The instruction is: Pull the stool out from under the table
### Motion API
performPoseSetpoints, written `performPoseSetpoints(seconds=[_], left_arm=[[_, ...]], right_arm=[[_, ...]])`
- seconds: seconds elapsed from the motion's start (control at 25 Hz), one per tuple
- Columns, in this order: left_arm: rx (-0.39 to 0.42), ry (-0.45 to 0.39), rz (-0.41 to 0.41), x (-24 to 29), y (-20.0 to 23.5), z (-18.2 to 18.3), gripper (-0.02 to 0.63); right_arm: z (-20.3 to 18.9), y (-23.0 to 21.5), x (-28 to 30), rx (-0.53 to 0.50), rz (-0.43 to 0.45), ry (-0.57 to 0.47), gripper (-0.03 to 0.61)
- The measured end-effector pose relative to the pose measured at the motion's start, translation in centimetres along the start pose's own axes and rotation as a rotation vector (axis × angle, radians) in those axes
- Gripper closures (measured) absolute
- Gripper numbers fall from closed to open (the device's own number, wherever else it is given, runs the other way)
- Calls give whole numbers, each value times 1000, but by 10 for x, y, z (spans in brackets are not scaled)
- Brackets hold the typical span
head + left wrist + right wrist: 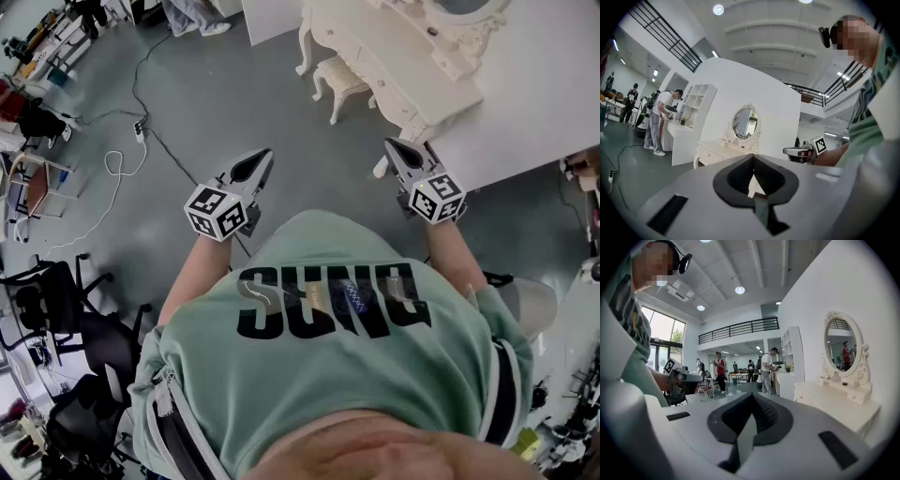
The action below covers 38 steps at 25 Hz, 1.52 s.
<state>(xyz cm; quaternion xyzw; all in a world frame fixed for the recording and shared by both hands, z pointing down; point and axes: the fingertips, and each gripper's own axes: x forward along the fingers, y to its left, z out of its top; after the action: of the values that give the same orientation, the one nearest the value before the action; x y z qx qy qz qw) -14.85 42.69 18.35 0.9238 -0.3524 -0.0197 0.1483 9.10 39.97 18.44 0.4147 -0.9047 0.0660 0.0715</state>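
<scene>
We hold both grippers out ahead of the chest, neither touching anything. The left gripper (265, 154) is clenched: its jaws meet tip to tip and nothing sits between them. The right gripper (389, 143) is the same, jaws pressed together and empty.

The stool (339, 79) is cream with carved legs and stands on the grey floor (216, 103). It is tucked against the front of the white dressing table (389, 49), with its seat partly under the table's edge. From the head view it lies ahead of us, between the two grippers and well apart from both. The right gripper is the one closer to the table, near its nearest leg (380, 168).

An oval mirror (745, 123) stands on the table top against a white wall. A white cable (114, 169) trails over the floor to our left, with black office chairs (56, 300) beyond it. In the left gripper view a person (662, 119) stands at a white shelf unit (696, 105), off to the table's side.
</scene>
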Motion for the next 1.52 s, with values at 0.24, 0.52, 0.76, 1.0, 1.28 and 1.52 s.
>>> performPoseSetpoints(seconds=[0.24, 0.52, 0.76, 1.0, 1.28, 1.52], left_arm=[[-1, 3, 6, -3, 2, 0, 606], [-1, 3, 5, -2, 3, 0, 606], [-2, 9, 12, 7, 3, -1, 606], [13, 5, 35, 20, -10, 3, 606], [13, -11, 59, 57, -50, -1, 606], [-6, -25, 79, 89, -84, -12, 606]], right_arm=[[-1, 2, 1, -2, 1, 3, 585], [-3, 0, 2, 6, -4, -1, 585], [-4, -17, 0, 52, -30, -20, 584], [-1, -29, -10, 33, -9, -35, 584], [1, -67, -44, 8, 23, -39, 584], [-5, -99, -75, -11, 44, -32, 584]])
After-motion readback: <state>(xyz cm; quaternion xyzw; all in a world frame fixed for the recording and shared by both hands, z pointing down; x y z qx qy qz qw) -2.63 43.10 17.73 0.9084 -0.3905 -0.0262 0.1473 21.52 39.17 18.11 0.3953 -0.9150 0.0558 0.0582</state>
